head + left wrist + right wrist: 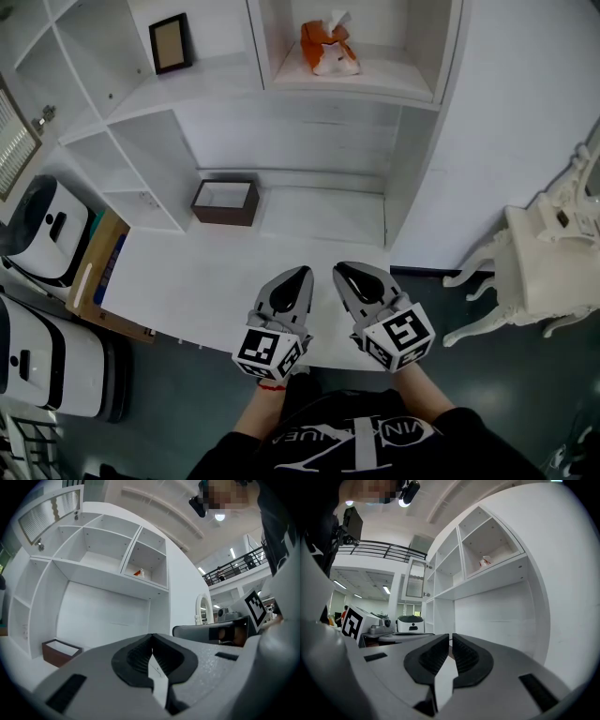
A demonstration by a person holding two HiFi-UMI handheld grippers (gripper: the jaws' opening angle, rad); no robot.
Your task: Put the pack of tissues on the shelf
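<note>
Pack of tissues (329,49) sits on upper shelf (375,86); left tool (300,274) and right tool (343,271) clenched empty over surface (187,281).

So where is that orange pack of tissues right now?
In the head view, the pack of tissues sits in the upper right compartment of the shelf, just right of the compartment holding the picture frame.

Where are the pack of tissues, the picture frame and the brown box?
pack of tissues (323,45), head view, on its orange wrapper.
picture frame (171,43), head view, on its tan middle panel.
brown box (223,216), head view, on its front wall.
</note>
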